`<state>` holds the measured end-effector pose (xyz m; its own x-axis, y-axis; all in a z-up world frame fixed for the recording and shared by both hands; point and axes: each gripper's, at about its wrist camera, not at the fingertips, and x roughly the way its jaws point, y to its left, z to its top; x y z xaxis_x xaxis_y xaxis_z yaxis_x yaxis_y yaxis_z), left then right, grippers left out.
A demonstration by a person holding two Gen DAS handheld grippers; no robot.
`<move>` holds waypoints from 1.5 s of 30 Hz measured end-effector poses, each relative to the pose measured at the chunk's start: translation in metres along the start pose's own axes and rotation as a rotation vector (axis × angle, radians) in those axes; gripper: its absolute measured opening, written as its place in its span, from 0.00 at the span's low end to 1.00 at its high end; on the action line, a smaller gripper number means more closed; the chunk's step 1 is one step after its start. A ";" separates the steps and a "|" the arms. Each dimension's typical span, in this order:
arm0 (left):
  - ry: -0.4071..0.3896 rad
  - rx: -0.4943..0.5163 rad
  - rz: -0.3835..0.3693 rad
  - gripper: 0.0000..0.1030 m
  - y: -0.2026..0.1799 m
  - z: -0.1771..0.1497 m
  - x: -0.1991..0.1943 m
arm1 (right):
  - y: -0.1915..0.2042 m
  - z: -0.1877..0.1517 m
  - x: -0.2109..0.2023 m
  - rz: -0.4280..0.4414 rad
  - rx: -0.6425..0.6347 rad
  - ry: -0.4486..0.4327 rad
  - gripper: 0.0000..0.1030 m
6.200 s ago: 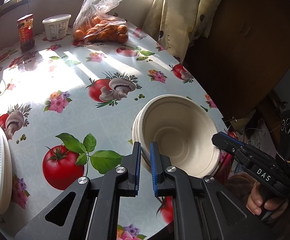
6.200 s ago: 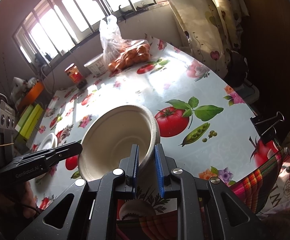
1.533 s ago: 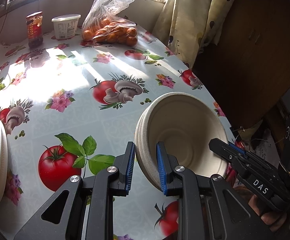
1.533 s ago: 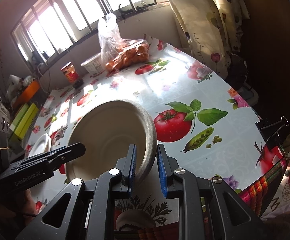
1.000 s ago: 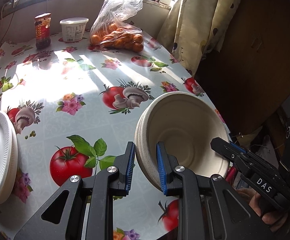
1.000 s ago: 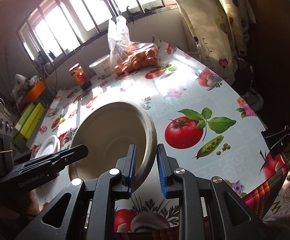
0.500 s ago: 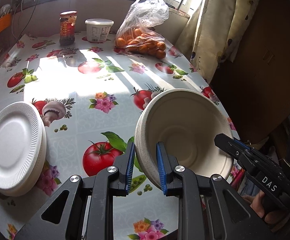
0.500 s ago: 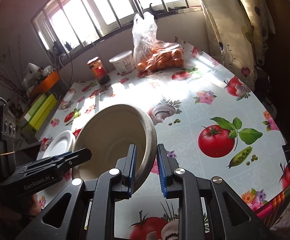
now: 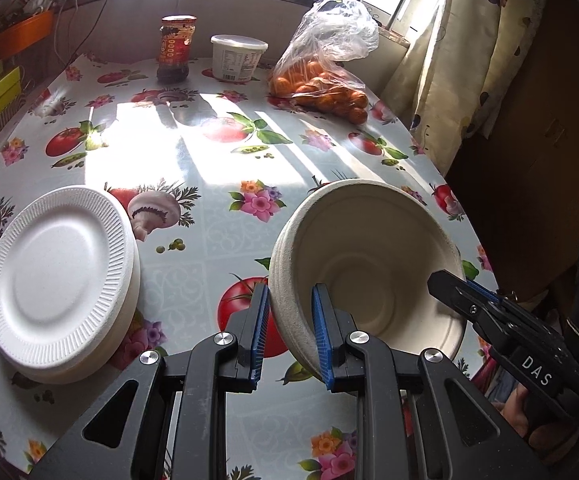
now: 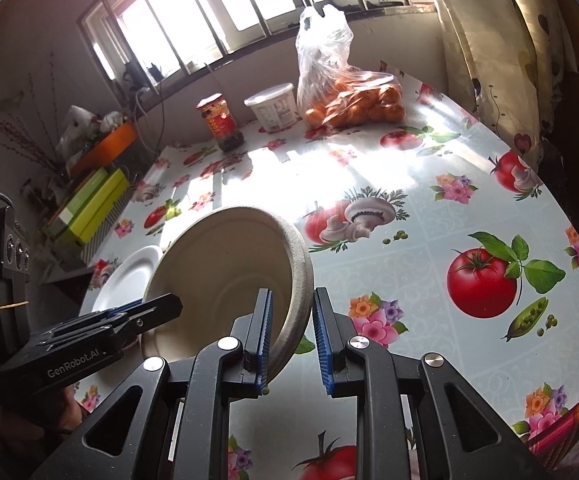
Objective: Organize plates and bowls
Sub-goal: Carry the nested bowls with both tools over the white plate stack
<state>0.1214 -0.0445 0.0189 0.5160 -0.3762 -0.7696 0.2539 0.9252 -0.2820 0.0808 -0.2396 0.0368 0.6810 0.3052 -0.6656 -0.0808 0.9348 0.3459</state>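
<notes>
The round table (image 9: 217,240) in its fruit-printed oilcloth carries a stack of white foam plates (image 9: 61,276) at left. Above it, the beige pulp bowl stack (image 9: 365,276) hangs tilted, left gripper (image 9: 287,332) and right gripper (image 10: 289,332) pinching opposite rims between narrow jaws, sharing its load.

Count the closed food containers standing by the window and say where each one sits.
2, both at the table's far edge: a red-labelled jar on the left, and a white lidded tub between it and the bag of oranges. The bag may hide more.
</notes>
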 end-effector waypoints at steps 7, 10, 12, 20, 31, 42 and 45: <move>-0.016 -0.024 0.029 0.22 0.014 0.000 -0.006 | 0.014 0.001 0.012 0.023 -0.027 0.020 0.20; -0.023 -0.034 0.042 0.22 0.020 0.000 -0.009 | 0.020 0.002 0.016 0.035 -0.036 0.026 0.20; -0.027 -0.041 0.051 0.22 0.024 0.000 -0.011 | 0.024 0.003 0.020 0.044 -0.043 0.031 0.20; -0.043 -0.076 0.090 0.22 0.044 0.000 -0.021 | 0.043 0.007 0.034 0.080 -0.076 0.050 0.20; -0.071 -0.121 0.143 0.22 0.074 0.001 -0.036 | 0.074 0.014 0.053 0.139 -0.116 0.081 0.20; -0.101 -0.159 0.192 0.22 0.103 0.002 -0.053 | 0.105 0.020 0.074 0.187 -0.146 0.117 0.20; -0.108 -0.170 0.202 0.22 0.110 0.003 -0.057 | 0.112 0.021 0.080 0.203 -0.146 0.129 0.20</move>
<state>0.1219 0.0792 0.0334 0.6290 -0.1780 -0.7568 0.0011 0.9736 -0.2281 0.1417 -0.1141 0.0366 0.5427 0.5007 -0.6744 -0.3167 0.8656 0.3877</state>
